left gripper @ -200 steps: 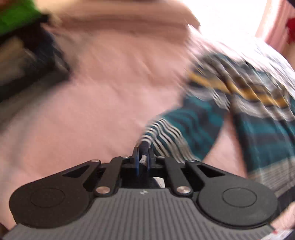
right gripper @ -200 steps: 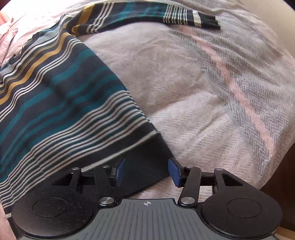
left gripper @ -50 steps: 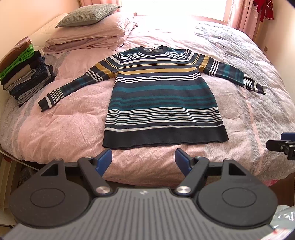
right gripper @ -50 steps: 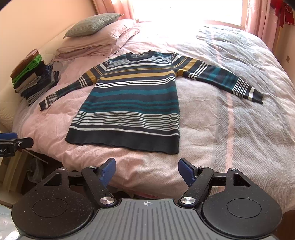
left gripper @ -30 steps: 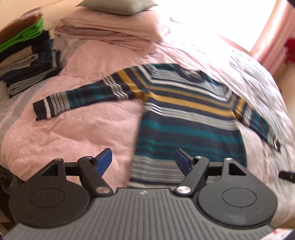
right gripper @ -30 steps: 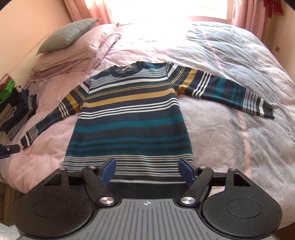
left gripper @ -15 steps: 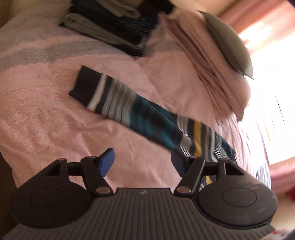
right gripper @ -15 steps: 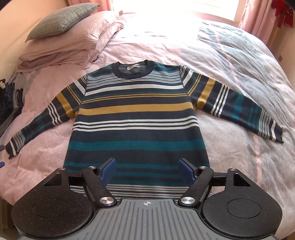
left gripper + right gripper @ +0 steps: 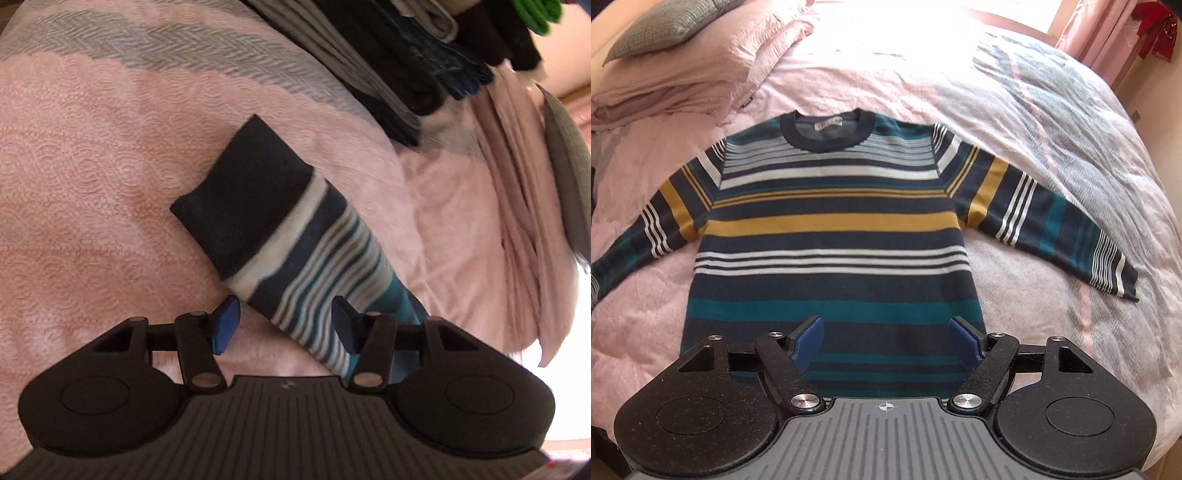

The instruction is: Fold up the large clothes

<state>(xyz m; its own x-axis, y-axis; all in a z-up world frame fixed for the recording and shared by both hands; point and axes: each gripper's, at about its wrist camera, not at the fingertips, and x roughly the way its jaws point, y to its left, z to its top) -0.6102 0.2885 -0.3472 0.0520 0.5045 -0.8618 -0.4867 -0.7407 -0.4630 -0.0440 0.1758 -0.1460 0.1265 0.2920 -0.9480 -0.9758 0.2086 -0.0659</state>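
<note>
A striped sweater (image 9: 831, 236) in navy, teal, white and mustard lies flat, front up, on the bed, both sleeves spread out. In the left wrist view its sleeve end (image 9: 280, 236) with a dark cuff runs diagonally across the pink cover. My left gripper (image 9: 284, 326) hovers low over that sleeve, jaws closing, the striped part lying between the blue pads without being pressed. My right gripper (image 9: 886, 339) stands open above the sweater's lower body, nothing between its pads.
A stack of folded clothes (image 9: 424, 55) sits just beyond the cuff. Pink pillows (image 9: 683, 74) and a grey cushion (image 9: 661, 26) lie at the bed's head. A grey herringbone blanket (image 9: 1089, 147) covers the right side. Curtains (image 9: 1108, 33) hang at the far right.
My left gripper has swung left and down from the sweater's body to the sleeve cuff, rolling as it went, and its jaws have narrowed. My right gripper has moved in over the sweater's lower body.
</note>
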